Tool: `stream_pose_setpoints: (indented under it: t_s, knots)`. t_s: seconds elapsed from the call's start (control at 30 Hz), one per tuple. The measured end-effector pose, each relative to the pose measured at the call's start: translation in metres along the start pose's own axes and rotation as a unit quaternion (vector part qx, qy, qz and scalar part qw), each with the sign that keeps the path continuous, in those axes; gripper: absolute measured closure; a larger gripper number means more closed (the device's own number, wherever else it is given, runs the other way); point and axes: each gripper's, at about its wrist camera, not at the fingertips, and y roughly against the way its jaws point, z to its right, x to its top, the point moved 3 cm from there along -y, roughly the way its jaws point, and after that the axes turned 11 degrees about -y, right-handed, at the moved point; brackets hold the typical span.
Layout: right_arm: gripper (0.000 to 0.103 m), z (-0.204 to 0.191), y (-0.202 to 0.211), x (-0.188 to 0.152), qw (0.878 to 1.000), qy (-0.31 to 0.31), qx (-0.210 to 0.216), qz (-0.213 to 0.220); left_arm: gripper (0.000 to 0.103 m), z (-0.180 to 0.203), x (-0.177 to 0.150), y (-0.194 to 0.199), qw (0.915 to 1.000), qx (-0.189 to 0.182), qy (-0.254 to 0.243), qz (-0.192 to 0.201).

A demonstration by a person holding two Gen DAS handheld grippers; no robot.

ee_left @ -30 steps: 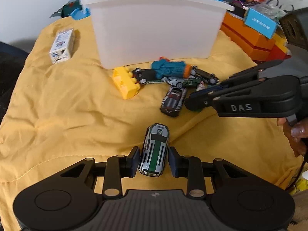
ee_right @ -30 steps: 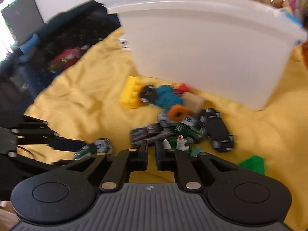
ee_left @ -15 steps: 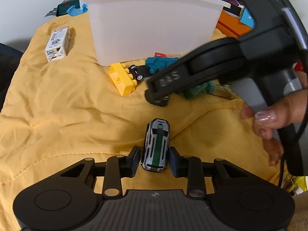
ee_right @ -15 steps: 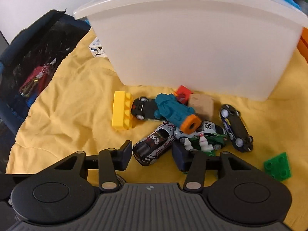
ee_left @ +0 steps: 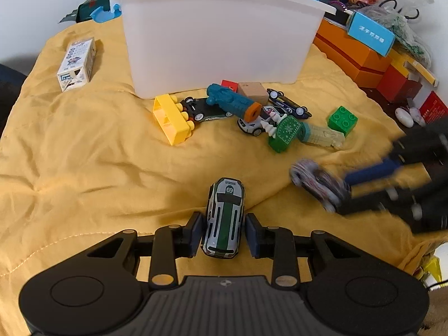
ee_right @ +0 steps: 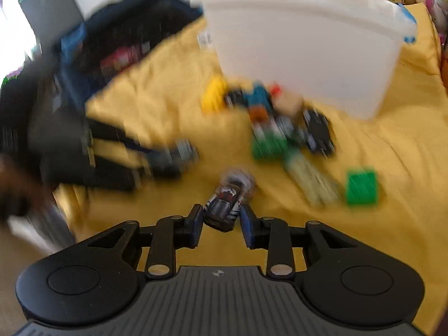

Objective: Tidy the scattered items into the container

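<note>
Rumpled yellow cloth [ee_left: 84,151]; white container [ee_left: 218,42] at rear. Left gripper [ee_left: 224,233] grasps striped car [ee_left: 225,218]; right gripper [ee_right: 219,221] grasps dark car [ee_right: 226,204].

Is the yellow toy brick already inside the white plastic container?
No, the yellow toy brick lies on the yellow cloth in front of the white plastic container.

Five toy cars [ee_left: 224,218] show. Two green bricks [ee_left: 342,119], one yellow brick [ee_left: 172,120]. One white container [ee_left: 218,42].
</note>
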Motion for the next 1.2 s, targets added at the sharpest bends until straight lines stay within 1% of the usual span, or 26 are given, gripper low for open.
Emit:
stream_pose_setpoints:
  t_s: [0.03, 0.07, 0.1, 0.13, 0.17, 0.2, 0.23, 0.27, 0.3, 0.37, 0.43, 0.47, 0.5, 0.53, 0.57, 0.6, 0.63, 0.7, 0.8, 0.87, 0.93, 1.03, 1.1, 1.13, 1.2]
  knots:
    - [0.071, 0.004, 0.0, -0.008, 1.0, 0.005, -0.008, -0.003, 0.069, 0.0, 0.0, 0.0, 1.0, -0.002, 0.003, -0.001]
    - [0.068, 0.007, -0.001, -0.012, 1.0, -0.002, -0.012, -0.007, 0.069, 0.001, 0.0, 0.001, 1.0, -0.003, 0.008, -0.003]
    - [0.068, 0.012, -0.002, -0.015, 1.0, -0.014, -0.014, -0.008, 0.069, 0.0, 0.0, 0.002, 0.9998, -0.007, 0.016, -0.004]
    - [0.065, 0.014, -0.001, -0.015, 1.0, -0.026, -0.015, 0.001, 0.069, 0.0, 0.0, 0.003, 0.9997, -0.011, 0.024, -0.004]
    - [0.058, 0.015, 0.001, -0.013, 0.999, -0.034, -0.013, 0.013, 0.069, 0.002, 0.001, 0.005, 0.9997, -0.006, 0.024, -0.001]
    - [0.055, 0.012, 0.003, -0.01, 0.999, -0.035, -0.008, 0.029, 0.068, 0.004, 0.001, 0.008, 0.9998, 0.003, 0.02, 0.003]
    - [0.049, 0.006, 0.005, -0.005, 0.998, -0.03, -0.007, 0.047, 0.062, 0.007, 0.001, 0.01, 0.9998, 0.011, 0.013, 0.006]
    - [0.044, 0.002, 0.005, -0.002, 0.998, -0.024, -0.008, 0.057, 0.053, 0.009, 0.001, 0.011, 0.9998, 0.02, 0.007, 0.006]
    - [0.043, -0.003, 0.004, 0.002, 0.998, -0.018, -0.01, 0.064, 0.049, 0.012, 0.001, 0.012, 0.9996, 0.029, 0.003, 0.004]
    - [0.043, -0.009, -0.005, 0.005, 0.998, -0.006, -0.017, 0.064, 0.047, 0.016, 0.0, 0.013, 0.9995, 0.03, -0.004, 0.005]
    - [0.043, -0.016, -0.02, 0.002, 0.998, 0.013, -0.025, 0.052, 0.048, 0.019, -0.003, 0.009, 0.9997, 0.023, -0.002, -0.002]
    - [0.046, -0.017, -0.025, -0.003, 0.998, 0.027, -0.031, 0.049, 0.051, 0.02, -0.005, 0.008, 0.9998, 0.019, -0.001, -0.005]
    - [0.049, -0.021, -0.032, -0.008, 0.997, 0.045, -0.047, 0.044, 0.056, 0.022, -0.008, 0.005, 0.9998, 0.021, 0.0, -0.007]
    - [0.056, -0.024, -0.037, -0.015, 0.995, 0.068, -0.062, 0.046, 0.065, 0.022, -0.009, 0.005, 0.9996, 0.029, -0.003, -0.006]
    - [0.067, -0.025, -0.036, -0.02, 0.993, 0.083, -0.061, 0.06, 0.07, 0.023, -0.01, 0.006, 0.9995, 0.03, -0.004, -0.003]
    - [0.07, -0.026, -0.034, -0.022, 0.993, 0.083, -0.055, 0.06, 0.07, 0.022, -0.01, 0.008, 0.9997, 0.025, 0.004, 0.0]
    - [0.07, -0.024, -0.031, -0.021, 0.994, 0.073, -0.051, 0.058, 0.071, 0.02, -0.009, 0.01, 0.9997, 0.021, 0.011, 0.003]
    - [0.07, -0.019, -0.019, -0.017, 0.995, 0.058, -0.043, 0.065, 0.071, 0.02, -0.003, 0.019, 0.9995, 0.027, 0.004, 0.014]
    - [0.07, -0.009, 0.006, -0.006, 0.995, 0.027, -0.034, 0.092, 0.071, 0.02, 0.016, 0.042, 0.9984, 0.029, -0.001, 0.048]
    - [0.07, -0.006, 0.023, 0.009, 0.992, 0.013, -0.034, 0.122, 0.071, 0.021, 0.035, 0.061, 0.9961, 0.038, -0.015, 0.079]
    - [0.07, 0.0, 0.043, 0.028, 0.987, 0.006, -0.036, 0.16, 0.071, 0.018, 0.058, 0.078, 0.9927, 0.044, -0.022, 0.11]
    - [0.07, 0.013, 0.072, 0.065, 0.974, -0.008, -0.039, 0.222, 0.07, 0.008, 0.103, 0.098, 0.984, 0.064, -0.037, 0.162]
    - [0.07, 0.021, 0.084, 0.092, 0.966, -0.019, -0.046, 0.254, 0.07, 0.0, 0.129, 0.101, 0.9795, 0.074, -0.036, 0.184]
    - [0.07, 0.025, 0.086, 0.107, 0.961, -0.023, -0.059, 0.269, 0.07, -0.006, 0.143, 0.099, 0.9769, 0.085, -0.038, 0.192]
    - [0.07, 0.035, 0.083, 0.131, 0.957, -0.035, -0.068, 0.279, 0.07, -0.012, 0.165, 0.088, 0.9748, 0.098, -0.039, 0.197]
